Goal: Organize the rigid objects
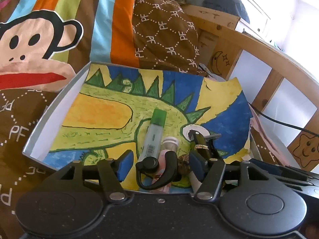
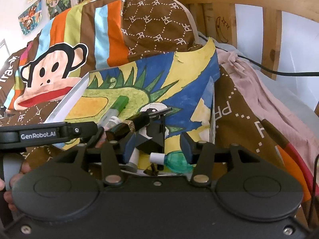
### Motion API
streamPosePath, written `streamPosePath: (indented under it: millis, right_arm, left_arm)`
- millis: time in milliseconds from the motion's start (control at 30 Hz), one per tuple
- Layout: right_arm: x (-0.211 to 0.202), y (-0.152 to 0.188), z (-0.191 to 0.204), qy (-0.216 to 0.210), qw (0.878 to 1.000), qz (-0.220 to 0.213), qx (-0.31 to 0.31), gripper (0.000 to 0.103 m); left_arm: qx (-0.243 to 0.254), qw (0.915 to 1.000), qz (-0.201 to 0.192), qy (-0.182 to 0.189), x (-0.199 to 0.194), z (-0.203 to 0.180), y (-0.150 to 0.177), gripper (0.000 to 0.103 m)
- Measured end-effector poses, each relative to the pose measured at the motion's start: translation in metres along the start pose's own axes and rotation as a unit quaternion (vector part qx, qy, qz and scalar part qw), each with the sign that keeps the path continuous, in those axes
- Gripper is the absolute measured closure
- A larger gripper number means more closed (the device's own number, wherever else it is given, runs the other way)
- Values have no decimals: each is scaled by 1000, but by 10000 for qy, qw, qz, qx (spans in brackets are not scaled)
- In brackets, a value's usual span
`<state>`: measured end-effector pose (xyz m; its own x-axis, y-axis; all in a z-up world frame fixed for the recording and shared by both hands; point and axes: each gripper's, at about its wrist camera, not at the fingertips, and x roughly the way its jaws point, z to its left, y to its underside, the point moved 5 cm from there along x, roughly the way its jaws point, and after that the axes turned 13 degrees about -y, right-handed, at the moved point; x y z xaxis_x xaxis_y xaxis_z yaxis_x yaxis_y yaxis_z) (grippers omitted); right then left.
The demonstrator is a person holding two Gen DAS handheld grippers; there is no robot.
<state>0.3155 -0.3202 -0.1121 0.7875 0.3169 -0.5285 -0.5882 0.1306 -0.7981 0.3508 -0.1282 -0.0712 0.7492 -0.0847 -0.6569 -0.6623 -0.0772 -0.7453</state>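
The big monkey blanket (image 1: 39,39) lies all over the bed, w/ the wood bed frame (image 1: 249,45) behind it. On the blanket sits a shallow box (image 1: 49,119), its floor covered by a painted dinosaur picture (image 1: 111,115). The small hard things are piled in the near end of the box: a green-cap marker (image 1: 154,131), a little white-lid jar (image 1: 169,142), a dark bottle w/ a gold ring (image 1: 201,145), a black earpiece (image 1: 157,167) & a green see-through thing (image 2: 177,162) w/ a white neck. The left gripper (image 1: 159,164) is apart, the earpiece sits between its blue pads but they don't squeeze it. The right gripper (image 2: 158,148) is apart too, a black block & white tube lie between, not pinched. What could go wrong: the box rests on soft bedding, so a push may tip it & stuff rolls out. The pile is tight, so grabbing one thing may knock the others. The 2 claws are close & may bump. A black cable (image 2: 279,71) & pink cloth (image 2: 259,83) lie beside the box on the right
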Motion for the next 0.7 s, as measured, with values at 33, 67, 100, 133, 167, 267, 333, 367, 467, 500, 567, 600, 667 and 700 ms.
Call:
streamPosePath:
  millis: [33,67,100,133,167,267,333,367,467,500,567,600,667,700]
  right_arm:
    - [-1,-1,0,-1,10000,-18,3,57]
    - [-4,-2,0,-2,10000,-41,10,55]
    - [-5,-2,0,-2,10000,-67,19,51]
    - [-7,-3,0,-10,10000,-93,31,46]
    - [-9,-4,0,-15,9999,-124,46,44]
    - [-17,-7,0,-35,9997,-229,74,32]
    - [-23,-8,0,-46,9994,-328,115,13]
    - [-26,-10,0,-53,9992,-376,135,10]
    - [-34,-14,2,-96,9987,-483,150,1]
    - [-37,-14,3,-105,9985,-514,140,1]
    - [-41,-16,5,-122,9983,-549,136,1]
    - [-44,-16,6,-131,9982,-571,131,1]
    - [-49,-17,9,-145,9979,-619,114,1]
    - [-51,-17,9,-143,9977,-649,99,0]
  left_arm:
    - [-8,10000,-14,-5,-1,0,-1,36]
    - [-23,10000,-35,-11,-4,1,-1,35]
    - [-36,10000,-58,-20,-6,2,-2,32]
    - [-48,10000,-82,-30,-8,2,-2,30]
    - [-64,9999,-110,-43,-10,3,-3,29]
    - [-124,9998,-162,-89,-16,5,-4,22]
    - [-142,9996,-215,-122,-21,7,-5,18]
    - [-148,9995,-240,-134,-23,8,-6,17]
    - [-177,9991,-324,-186,-32,10,-8,10]
    - [-195,9989,-369,-216,-35,11,-9,6]
    - [-238,9985,-436,-237,-42,13,-11,4]
    - [-267,9983,-464,-243,-45,14,-12,2]
    - [-333,9977,-527,-261,-51,18,-13,1]
    - [-371,9974,-561,-272,-55,20,-13,1]
